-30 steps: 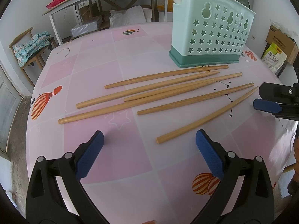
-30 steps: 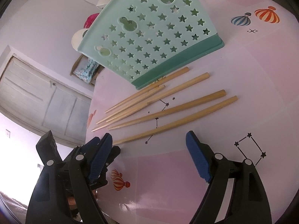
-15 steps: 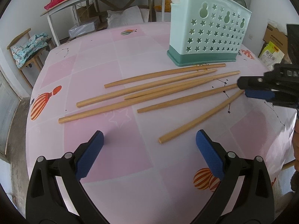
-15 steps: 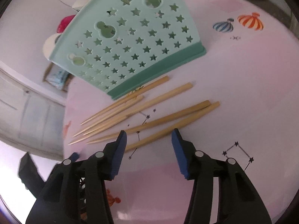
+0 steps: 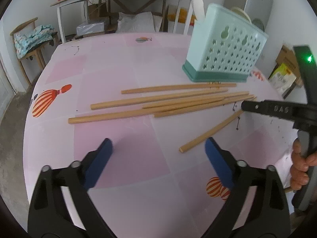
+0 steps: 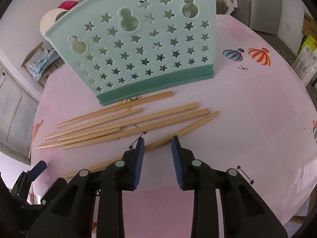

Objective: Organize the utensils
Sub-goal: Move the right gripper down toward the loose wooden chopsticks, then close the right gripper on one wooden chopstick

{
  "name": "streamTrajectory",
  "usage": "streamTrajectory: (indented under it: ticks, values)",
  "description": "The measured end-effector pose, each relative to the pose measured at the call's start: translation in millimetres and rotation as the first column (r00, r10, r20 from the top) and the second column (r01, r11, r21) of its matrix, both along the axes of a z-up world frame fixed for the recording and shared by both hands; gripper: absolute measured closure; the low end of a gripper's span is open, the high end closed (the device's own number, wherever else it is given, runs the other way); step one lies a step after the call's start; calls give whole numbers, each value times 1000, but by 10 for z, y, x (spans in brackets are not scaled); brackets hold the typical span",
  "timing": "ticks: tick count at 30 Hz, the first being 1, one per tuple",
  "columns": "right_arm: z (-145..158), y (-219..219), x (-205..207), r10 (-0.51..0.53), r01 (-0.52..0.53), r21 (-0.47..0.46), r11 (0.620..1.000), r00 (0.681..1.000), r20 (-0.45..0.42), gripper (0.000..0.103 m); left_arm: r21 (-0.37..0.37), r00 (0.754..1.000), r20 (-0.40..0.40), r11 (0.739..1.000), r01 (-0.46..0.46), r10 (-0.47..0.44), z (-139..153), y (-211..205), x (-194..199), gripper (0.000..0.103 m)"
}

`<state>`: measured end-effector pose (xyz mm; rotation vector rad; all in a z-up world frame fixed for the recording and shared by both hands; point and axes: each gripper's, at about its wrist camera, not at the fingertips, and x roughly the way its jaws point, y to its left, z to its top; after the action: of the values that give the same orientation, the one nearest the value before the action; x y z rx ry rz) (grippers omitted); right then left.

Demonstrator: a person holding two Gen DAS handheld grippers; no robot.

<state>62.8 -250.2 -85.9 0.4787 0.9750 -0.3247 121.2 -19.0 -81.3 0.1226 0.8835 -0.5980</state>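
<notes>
Item: nearest chopstick point(image 6: 184, 131), one of six loose wooden chopsticks on pink patterned table point(image 6: 247, 103), all in front of mint-green star-pierced utensil holder point(image 6: 138, 45).

Position relative to holder: farthest of the six from holder's dark green base; set apart from the other five chopsticks point(image 6: 126, 124), splayed at an angle to them, thick end pointing toward holder's right corner, thin end trailing away to the lower left.

Key relation: passing directly between blue pads of right gripper point(image 6: 157, 141), long axis running diagonally across the gap, not squarely. Jaws partly narrowed, a clear gap showing either side of the stick; not touching, nothing held. From left wrist view, right gripper point(image 5: 245, 105) over upper portion of same chopstick point(image 5: 210, 132).

Left gripper point(image 5: 158, 150): jaws spread wide, nothing between them, farther from holder than any stick, just short of nearest chopstick's end. Right gripper judged the nearer and better placed.

Appearance: plain pale wood, round section, tapered, smooth, unmarked. Likely light and prone to roll or pivot if pinched off-centre.

Holder: upright, a white utensil point(image 5: 198, 6) already standing inside.
</notes>
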Motion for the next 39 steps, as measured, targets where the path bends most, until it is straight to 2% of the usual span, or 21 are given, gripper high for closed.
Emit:
streamTrajectory:
  ticks: [4,10,13,15,19,22,27,30,32,35,36,39]
  values:
    - [-7,-54,-13,30,-30,6,1000,1000,0,79,-45,999,35,999,-1,3,102,80,-20,32]
    - [-3,-243,-122,51,-51,20,998,999,-14,80,-90,995,95,995,51,-42,255,84,-89,51]
    - [-31,-383,-185,21,-21,111,994,1000,1,80,-96,995,84,993,68,-60,256,38,-89,58]
    - [-45,-431,-192,-4,2,151,989,1000,15,79,-74,995,67,994,74,-70,224,-32,-78,64]
    - [-34,-372,-149,-17,15,127,992,1000,15,73,-40,994,25,994,105,-105,150,-234,-37,82]
    - [-34,-335,-119,-48,45,118,992,999,17,70,-25,990,24,990,139,-139,112,-345,-74,87]
    - [-27,-254,-68,-65,64,45,997,998,16,70,9,977,-18,978,211,-211,-5,-583,-147,95]
    - [-40,-130,-14,-50,50,16,999,999,20,70,-3,961,-36,962,273,-273,-4,-712,-267,96]
    - [-53,-59,-12,-45,45,8,999,999,23,71,-31,940,-75,943,332,-333,-18,-801,-376,96]
    - [-73,-83,-92,-35,35,8,999,999,34,76,-80,906,-118,914,399,-406,-43,-897,-520,96]
    - [-82,-105,-118,-33,32,9,999,999,36,78,-104,886,-133,896,433,-444,-50,-937,-586,96]
    - [-89,-143,-200,-19,19,3,1000,999,36,87,-116,858,-128,867,485,-498,-28,-1008,-710,96]
